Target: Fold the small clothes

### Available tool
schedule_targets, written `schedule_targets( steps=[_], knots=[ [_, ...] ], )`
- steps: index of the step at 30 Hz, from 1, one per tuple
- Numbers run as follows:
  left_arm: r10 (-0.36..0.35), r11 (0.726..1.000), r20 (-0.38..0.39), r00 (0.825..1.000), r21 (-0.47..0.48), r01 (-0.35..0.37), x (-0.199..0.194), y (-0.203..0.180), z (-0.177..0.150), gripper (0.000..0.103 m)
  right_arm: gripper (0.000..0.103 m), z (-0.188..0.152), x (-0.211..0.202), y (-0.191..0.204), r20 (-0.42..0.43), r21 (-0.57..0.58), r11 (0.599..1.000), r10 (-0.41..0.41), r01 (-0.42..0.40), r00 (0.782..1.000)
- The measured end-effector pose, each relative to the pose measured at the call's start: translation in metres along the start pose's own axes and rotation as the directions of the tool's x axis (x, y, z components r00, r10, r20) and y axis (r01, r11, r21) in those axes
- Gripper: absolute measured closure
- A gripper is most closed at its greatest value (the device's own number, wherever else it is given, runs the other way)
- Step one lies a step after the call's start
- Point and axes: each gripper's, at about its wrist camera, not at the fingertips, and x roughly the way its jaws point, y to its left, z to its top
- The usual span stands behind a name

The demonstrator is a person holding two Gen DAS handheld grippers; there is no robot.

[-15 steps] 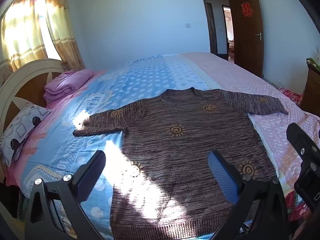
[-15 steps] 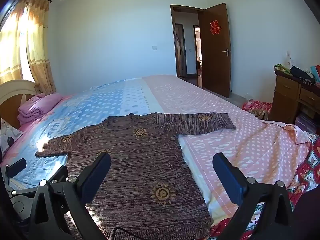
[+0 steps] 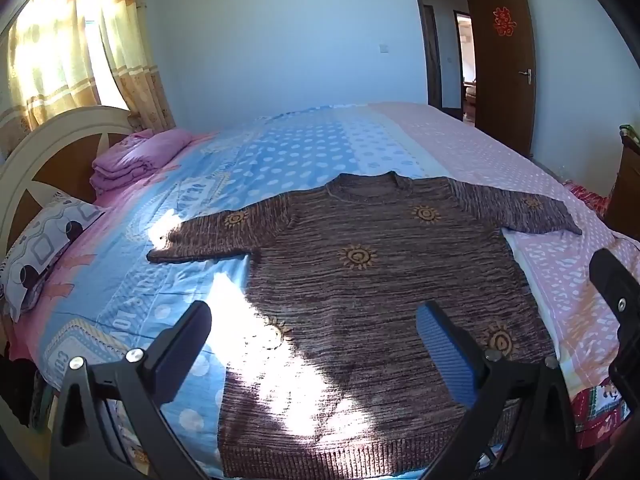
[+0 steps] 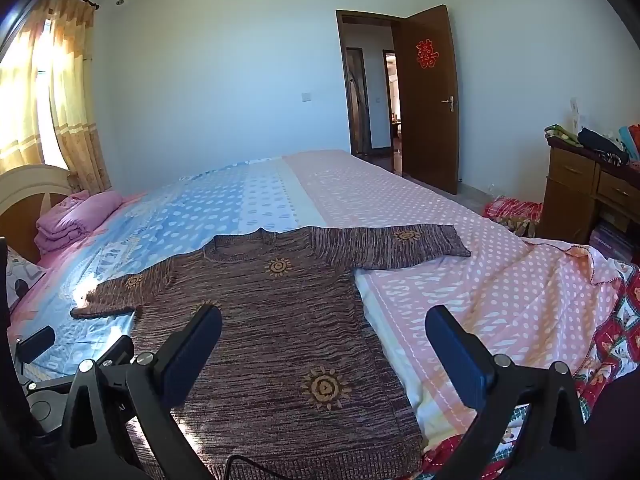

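Note:
A brown knitted sweater (image 3: 360, 280) with orange sun patterns lies flat on the bed, front up, both sleeves spread out; it also shows in the right wrist view (image 4: 272, 320). My left gripper (image 3: 316, 344) is open and empty, held above the sweater's lower left part. My right gripper (image 4: 324, 344) is open and empty above the sweater's lower right edge. The right gripper's finger (image 3: 616, 292) shows at the right of the left wrist view, and the left gripper's body (image 4: 60, 364) at the lower left of the right wrist view.
The bed has a blue and pink dotted sheet (image 3: 304, 152). Folded pink bedding (image 3: 136, 156) and a patterned pillow (image 3: 40, 248) lie by the headboard at left. A wooden dresser (image 4: 588, 196) stands at right, and an open door (image 4: 428, 100) is behind the bed.
Both views have hardly shifted. The sweater lies as before and both grippers stay open.

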Motion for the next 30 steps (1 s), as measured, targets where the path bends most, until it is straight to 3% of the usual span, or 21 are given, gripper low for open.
schedule_targets(
  steps=[30],
  knots=[
    [-0.003, 1.000, 0.075, 0.997, -0.018, 0.004, -0.012, 0.003, 0.005, 0.000, 0.001, 0.001, -0.002, -0.002, 0.009, 0.012, 1.000, -0.010, 0.009, 1.000]
  ],
)
